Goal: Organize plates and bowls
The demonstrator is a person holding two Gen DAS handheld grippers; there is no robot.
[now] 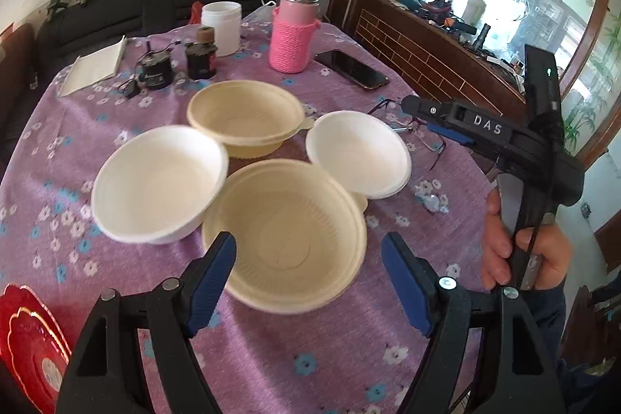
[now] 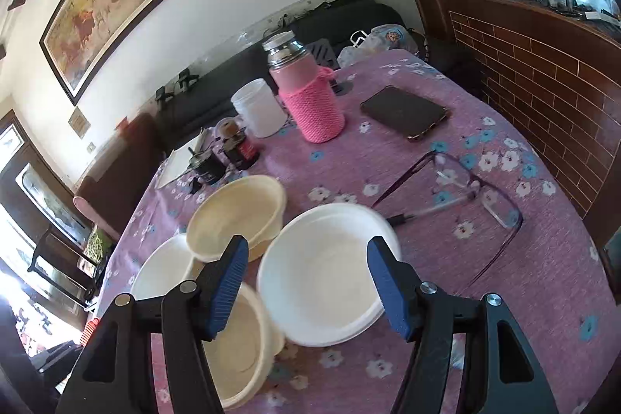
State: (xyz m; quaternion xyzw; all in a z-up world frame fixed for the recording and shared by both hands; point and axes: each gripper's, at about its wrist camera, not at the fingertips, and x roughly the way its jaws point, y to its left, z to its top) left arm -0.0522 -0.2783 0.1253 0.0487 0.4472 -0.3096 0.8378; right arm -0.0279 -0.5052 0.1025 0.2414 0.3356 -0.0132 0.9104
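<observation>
Four bowls sit close together on the purple flowered tablecloth (image 1: 271,355). A near cream bowl (image 1: 285,235) lies just ahead of my open left gripper (image 1: 308,278). A white bowl (image 1: 159,185) is at its left, a far cream bowl (image 1: 246,117) behind, and a white bowl (image 1: 359,154) at the right. In the right wrist view my open right gripper (image 2: 306,284) hovers over the right white bowl (image 2: 324,274), with the far cream bowl (image 2: 236,216), near cream bowl (image 2: 240,344) and left white bowl (image 2: 163,270) to its left. Both grippers are empty.
A pink flask (image 1: 293,30), a white jar (image 1: 221,28), two small dark bottles (image 1: 200,55), a phone (image 1: 351,68) and glasses (image 2: 454,189) lie at the table's back and right. A red plate (image 1: 27,340) sits at the near left edge. A brick-patterned cabinet (image 2: 543,76) stands right.
</observation>
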